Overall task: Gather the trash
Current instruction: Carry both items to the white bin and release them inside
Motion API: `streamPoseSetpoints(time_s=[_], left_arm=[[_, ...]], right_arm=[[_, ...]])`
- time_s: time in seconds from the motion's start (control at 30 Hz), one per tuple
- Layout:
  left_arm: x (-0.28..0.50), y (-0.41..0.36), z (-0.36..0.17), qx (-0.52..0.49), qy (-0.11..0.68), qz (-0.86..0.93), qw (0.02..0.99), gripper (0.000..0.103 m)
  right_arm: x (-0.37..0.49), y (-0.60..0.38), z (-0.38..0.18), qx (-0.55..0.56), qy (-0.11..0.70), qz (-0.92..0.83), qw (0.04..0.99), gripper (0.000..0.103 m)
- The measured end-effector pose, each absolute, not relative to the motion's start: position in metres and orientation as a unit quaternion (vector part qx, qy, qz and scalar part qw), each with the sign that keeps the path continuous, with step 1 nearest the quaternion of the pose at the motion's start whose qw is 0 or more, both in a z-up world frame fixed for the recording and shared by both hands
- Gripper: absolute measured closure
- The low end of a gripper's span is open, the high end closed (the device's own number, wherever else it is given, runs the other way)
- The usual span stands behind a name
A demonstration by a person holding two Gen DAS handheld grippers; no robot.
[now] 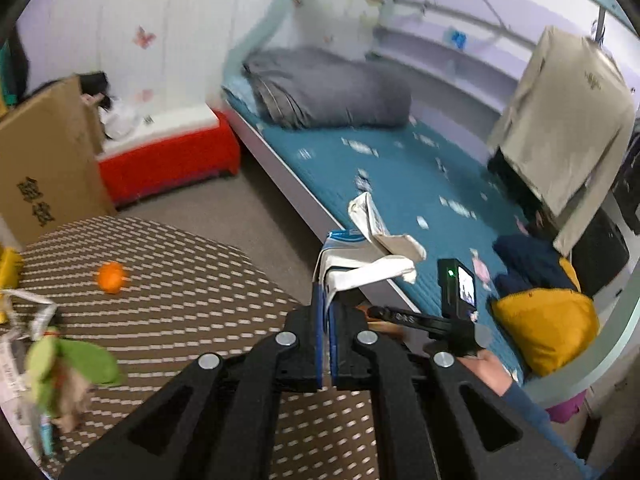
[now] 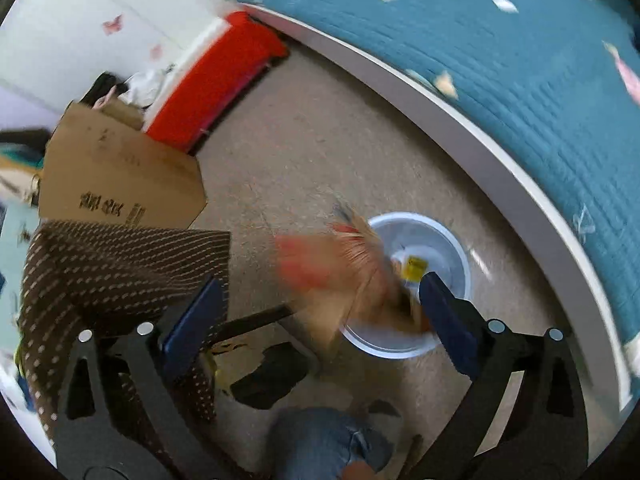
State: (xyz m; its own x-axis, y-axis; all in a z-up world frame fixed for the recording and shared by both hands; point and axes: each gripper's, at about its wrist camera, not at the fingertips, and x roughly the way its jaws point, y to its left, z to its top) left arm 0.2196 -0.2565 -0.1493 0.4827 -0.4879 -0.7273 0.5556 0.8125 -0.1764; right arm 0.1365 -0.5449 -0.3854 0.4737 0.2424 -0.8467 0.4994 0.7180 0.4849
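My left gripper (image 1: 328, 304) is shut on a flattened blue-and-white carton (image 1: 360, 248), held up over the edge of the patterned table (image 1: 180, 300) towards the bed. My right gripper (image 2: 320, 304) is open, pointing down over a white round trash bin (image 2: 452, 240) on the floor. A blurred brown and red paper wrapper (image 2: 332, 276) is in the air between the fingers, over the bin's rim. Some trash with a yellow label (image 2: 414, 268) lies inside the bin. The right gripper's camera (image 1: 460, 288) shows in the left wrist view.
An orange (image 1: 111, 277), a green plush toy (image 1: 68, 368) and papers lie on the table. A cardboard box (image 1: 48, 160) and a red storage box (image 1: 172, 156) stand by the wall. The bed (image 1: 400, 176) with grey duvet is right. My knee (image 2: 324, 444) is below.
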Motion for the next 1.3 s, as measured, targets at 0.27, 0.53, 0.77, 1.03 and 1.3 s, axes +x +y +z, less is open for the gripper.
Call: streamPoseSetpoints(time_s=[0.27, 0.53, 0.77, 1.03, 1.3], left_arm=[[0.236, -0.330, -0.194, 0.093, 0.470, -0.330, 0.813, 0.101], [0.245, -0.375, -0.233, 0.129, 0.512, -0.334, 0.781, 0.097], [0.258, -0.397, -0.245, 0.148, 0.512, -0.323, 0.782, 0.012], [0.247, -0.371, -0.218, 0.139, 0.478, -0.309, 0.811, 0.012], [0.216, -0.335, -0.173, 0.123, 0.423, -0.303, 0.845, 0.011]], right_arm=[[0.090, -0.575, -0.362, 0.395, 0.455, -0.098, 0.792, 0.006], [0.032, -0.590, -0.324, 0.419, 0.400, -0.106, 0.808, 0.006], [0.019, -0.589, -0.301, 0.415, 0.379, -0.109, 0.820, 0.006], [0.018, -0.565, -0.295, 0.401, 0.382, -0.106, 0.826, 0.006], [0.018, -0.534, -0.257, 0.368, 0.370, -0.102, 0.847, 0.006]])
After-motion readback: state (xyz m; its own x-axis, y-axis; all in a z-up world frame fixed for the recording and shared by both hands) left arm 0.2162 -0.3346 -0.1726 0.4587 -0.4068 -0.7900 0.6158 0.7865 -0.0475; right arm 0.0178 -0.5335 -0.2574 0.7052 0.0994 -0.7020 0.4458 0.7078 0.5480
